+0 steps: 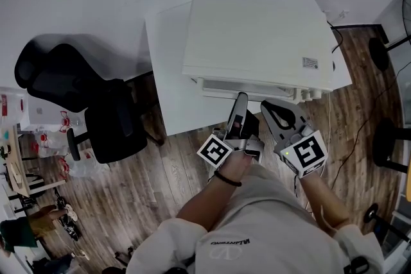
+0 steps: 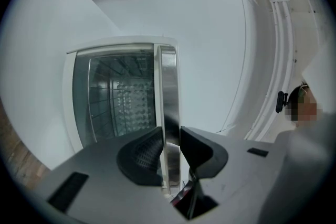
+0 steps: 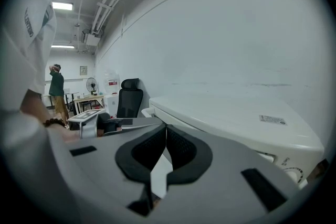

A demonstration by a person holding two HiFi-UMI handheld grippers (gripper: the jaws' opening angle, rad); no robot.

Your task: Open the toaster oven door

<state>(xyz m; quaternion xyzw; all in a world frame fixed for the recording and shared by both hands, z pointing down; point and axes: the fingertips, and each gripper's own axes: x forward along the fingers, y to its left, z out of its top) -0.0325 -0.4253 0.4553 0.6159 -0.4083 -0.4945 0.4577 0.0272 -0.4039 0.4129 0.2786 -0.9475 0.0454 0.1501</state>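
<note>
A white toaster oven (image 1: 257, 35) stands on a white table (image 1: 168, 74), its front facing me. In the left gripper view its glass door (image 2: 115, 102) is seen head-on, with a shiny metal handle bar (image 2: 168, 81) running along it. My left gripper (image 2: 169, 134) is shut on that handle, both dark pads pressing the bar; in the head view the left gripper (image 1: 240, 104) reaches under the oven's front edge. My right gripper (image 1: 275, 111) hovers just to the right of it, off the oven. In its own view the right gripper (image 3: 166, 131) is shut with nothing between the pads.
The oven's knobs (image 1: 311, 94) sit at its front right corner. A black office chair (image 1: 96, 106) stands left of the table on the wood floor. Cables (image 1: 338, 42) trail behind the oven at the right. A white wall runs behind the table.
</note>
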